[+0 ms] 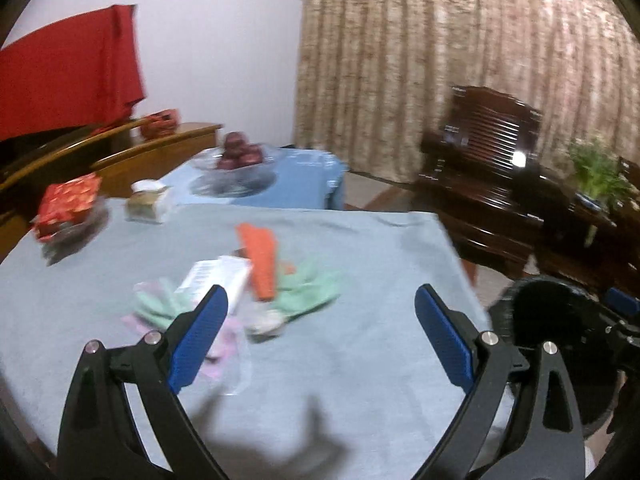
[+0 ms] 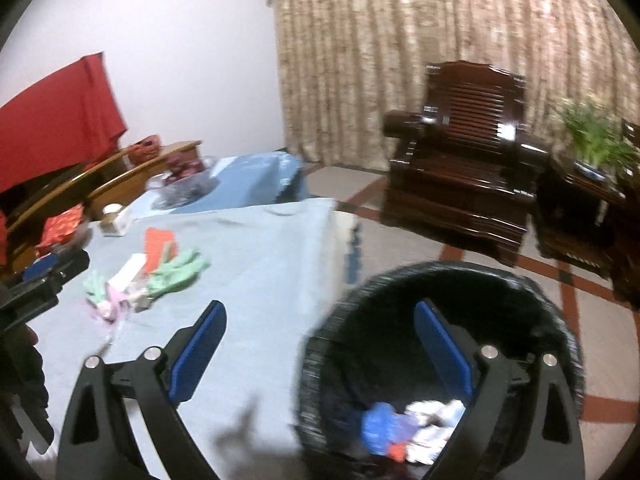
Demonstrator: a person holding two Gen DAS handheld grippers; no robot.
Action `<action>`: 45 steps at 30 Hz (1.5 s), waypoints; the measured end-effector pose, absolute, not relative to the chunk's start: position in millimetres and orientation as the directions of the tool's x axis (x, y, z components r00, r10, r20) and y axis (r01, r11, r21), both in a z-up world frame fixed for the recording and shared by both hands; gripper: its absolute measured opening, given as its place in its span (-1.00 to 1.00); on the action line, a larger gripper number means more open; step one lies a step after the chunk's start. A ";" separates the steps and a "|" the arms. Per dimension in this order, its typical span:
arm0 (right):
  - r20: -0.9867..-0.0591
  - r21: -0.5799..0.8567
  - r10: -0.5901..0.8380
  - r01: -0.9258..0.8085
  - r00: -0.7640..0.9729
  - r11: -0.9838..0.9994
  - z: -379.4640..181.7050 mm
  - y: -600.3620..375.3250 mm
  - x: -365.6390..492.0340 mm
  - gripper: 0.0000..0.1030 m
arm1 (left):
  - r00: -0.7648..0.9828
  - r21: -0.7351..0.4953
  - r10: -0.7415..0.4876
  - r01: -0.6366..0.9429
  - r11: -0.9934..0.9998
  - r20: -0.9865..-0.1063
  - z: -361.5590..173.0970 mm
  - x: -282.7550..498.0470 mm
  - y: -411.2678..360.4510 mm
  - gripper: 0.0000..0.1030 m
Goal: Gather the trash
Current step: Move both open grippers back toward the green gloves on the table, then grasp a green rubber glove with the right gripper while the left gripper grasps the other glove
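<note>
I see the trash pile [image 1: 240, 284] mid-table on the blue cloth [image 1: 360, 344]; its orange wrapper [image 1: 260, 264] runs lengthwise away from me. Blur obscures the smaller pieces. My left gripper [image 1: 320, 336] angles down, spread wide, empty. My right gripper [image 2: 320, 344], likewise agape, straddles the black bin [image 2: 440, 360] rim.

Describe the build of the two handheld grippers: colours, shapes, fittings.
Both match. The left gripper has two black, curved, forked arms with cut-out slots, each ending in a flat blue pad with a fine ribbed texture, joined by round silver pivot pins. The right gripper is the same: black frame, blue fingers, silver pins. No cables or markings show.
</note>
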State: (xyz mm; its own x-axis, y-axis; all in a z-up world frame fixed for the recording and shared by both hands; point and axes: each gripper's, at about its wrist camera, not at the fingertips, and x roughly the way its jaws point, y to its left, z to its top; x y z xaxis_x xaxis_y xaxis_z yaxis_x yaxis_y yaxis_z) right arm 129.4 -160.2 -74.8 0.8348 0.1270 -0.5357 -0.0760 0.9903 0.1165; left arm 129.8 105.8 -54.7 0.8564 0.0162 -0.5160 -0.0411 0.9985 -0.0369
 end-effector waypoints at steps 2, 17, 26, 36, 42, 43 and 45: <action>-0.531 0.123 0.151 -0.101 0.834 0.987 -74.7 -144.0 137.2 0.81 | 0.854 -0.031 0.052 -0.079 0.996 -0.517 -56.0 128.8 126.0 0.79; -0.570 0.113 0.222 -0.192 0.791 0.975 -113.2 -48.3 201.7 0.76 | 0.792 -0.006 0.180 -0.226 0.974 -0.584 -104.9 167.8 206.7 0.57; -0.598 0.105 0.239 -0.220 0.765 0.970 -134.7 -19.9 235.2 0.71 | 0.750 -0.036 0.174 -0.255 0.966 -0.638 -140.4 210.6 224.4 0.39; -0.625 0.110 0.268 -0.258 0.733 0.960 -156.1 24.8 281.1 0.63 | 0.720 -0.052 0.159 -0.262 0.964 -0.676 -162.3 232.7 235.7 0.13; -0.670 0.085 0.246 -0.256 0.701 0.963 -175.8 43.4 308.6 0.57 | 0.720 -0.048 0.157 -0.256 0.965 -0.675 -165.3 237.1 237.4 -0.06; -0.677 0.084 0.244 -0.256 0.694 0.963 -178.6 44.3 310.9 0.57 | 0.721 -0.046 0.158 -0.255 0.966 -0.675 -165.9 237.5 237.5 -0.10; -0.698 0.085 0.239 -0.254 0.675 0.964 -184.8 47.4 315.8 0.56 | 0.721 -0.042 0.160 -0.255 0.966 -0.674 -167.4 237.4 237.9 -0.13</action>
State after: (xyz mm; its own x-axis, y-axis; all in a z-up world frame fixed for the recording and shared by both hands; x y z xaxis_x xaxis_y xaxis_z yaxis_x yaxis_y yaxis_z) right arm 315.8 47.4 -184.8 0.6747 0.2392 -0.6983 -0.2538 0.9635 0.0849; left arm 237.4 237.9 -167.4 0.7210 0.1604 -0.6741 -0.2547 0.9661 -0.0425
